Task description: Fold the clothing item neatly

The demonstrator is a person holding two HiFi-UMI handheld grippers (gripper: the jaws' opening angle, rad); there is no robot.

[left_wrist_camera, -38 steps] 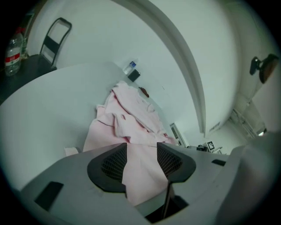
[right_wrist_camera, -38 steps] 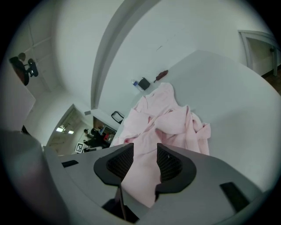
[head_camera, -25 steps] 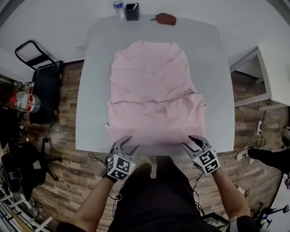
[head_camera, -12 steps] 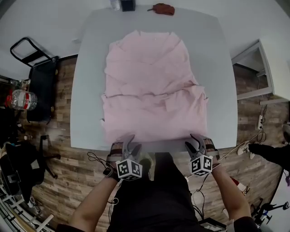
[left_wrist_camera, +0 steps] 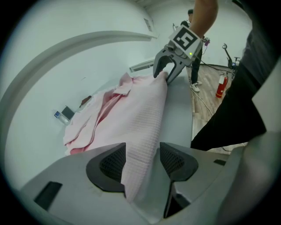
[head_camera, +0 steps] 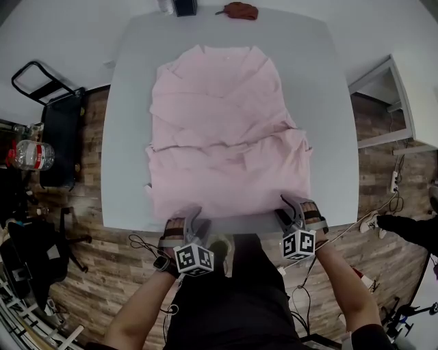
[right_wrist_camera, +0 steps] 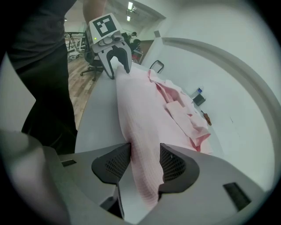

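Left tongs (head_camera: 194,219) and right tongs (head_camera: 291,207) have just been opening; the pink shirt's (head_camera: 226,137) hem sits loosely between each pair, unclamped.

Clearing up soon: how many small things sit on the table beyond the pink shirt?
3, along the far edge: a bottle, a black box beside it, and a red pouch. The shirt may hide more.

Grey table (head_camera: 342,102) stands on a wood-plank floor (head_camera: 102,273). Beyond its far edge lies a plain pale surface (head_camera: 68,27). Left side: black folding trolley (head_camera: 58,130), with a plastic bottle (head_camera: 31,154) just beside it and a dark office chair (head_camera: 34,246) nearer. Right side: white cabinet (head_camera: 404,102), and cables (head_camera: 373,219) trailing over the planks. Ceiling lamps (right_wrist_camera: 130,6) are lit and the light is even.
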